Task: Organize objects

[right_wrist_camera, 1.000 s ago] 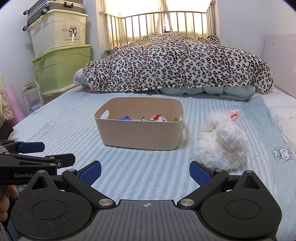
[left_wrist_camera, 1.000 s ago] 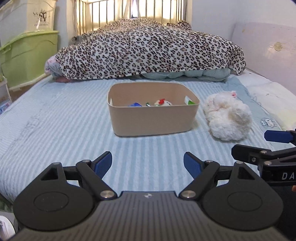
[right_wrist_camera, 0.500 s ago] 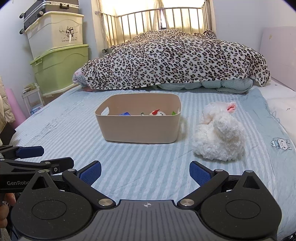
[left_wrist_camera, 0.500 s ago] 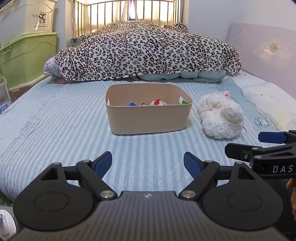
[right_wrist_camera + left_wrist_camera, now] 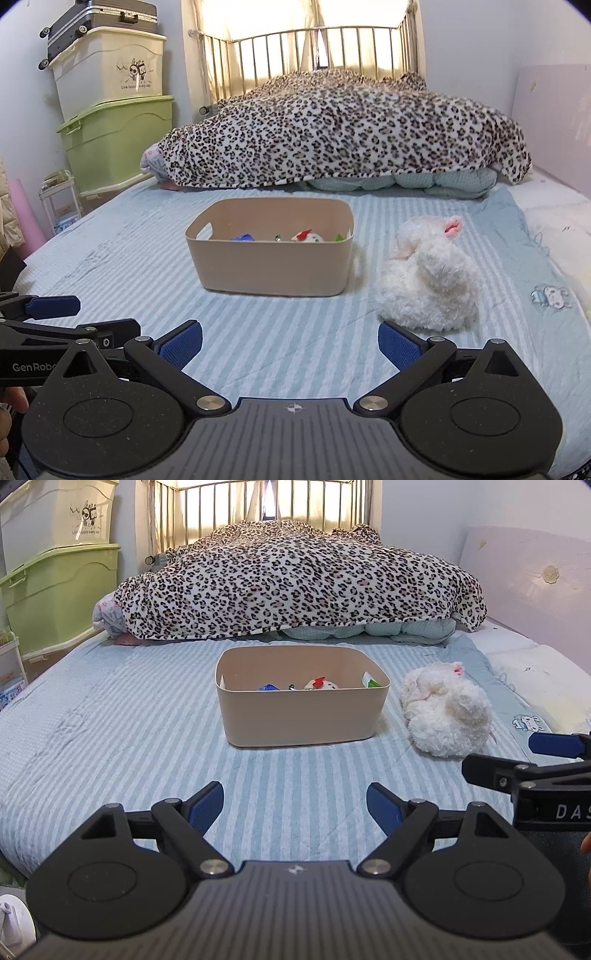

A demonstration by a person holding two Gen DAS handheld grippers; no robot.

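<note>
A beige bin (image 5: 295, 720) (image 5: 271, 264) stands on the striped bed and holds several small toys, among them a white one with a red top (image 5: 320, 684) (image 5: 307, 236). A white fluffy plush (image 5: 447, 710) (image 5: 430, 273) lies just right of the bin. My left gripper (image 5: 295, 805) is open and empty, low over the near bed, well short of the bin. My right gripper (image 5: 290, 341) is open and empty, close in front of the plush. Each gripper shows at the edge of the other's view.
A leopard-print blanket (image 5: 295, 579) is heaped across the far end of the bed before a metal rail. Green and cream storage boxes (image 5: 118, 140) stack by the left wall. A white pillow (image 5: 535, 672) lies at the right, near a pale headboard.
Both grippers drew back from the bin and plush and rose a little; the bin now looks smaller and farther. Both stayed open and empty.
</note>
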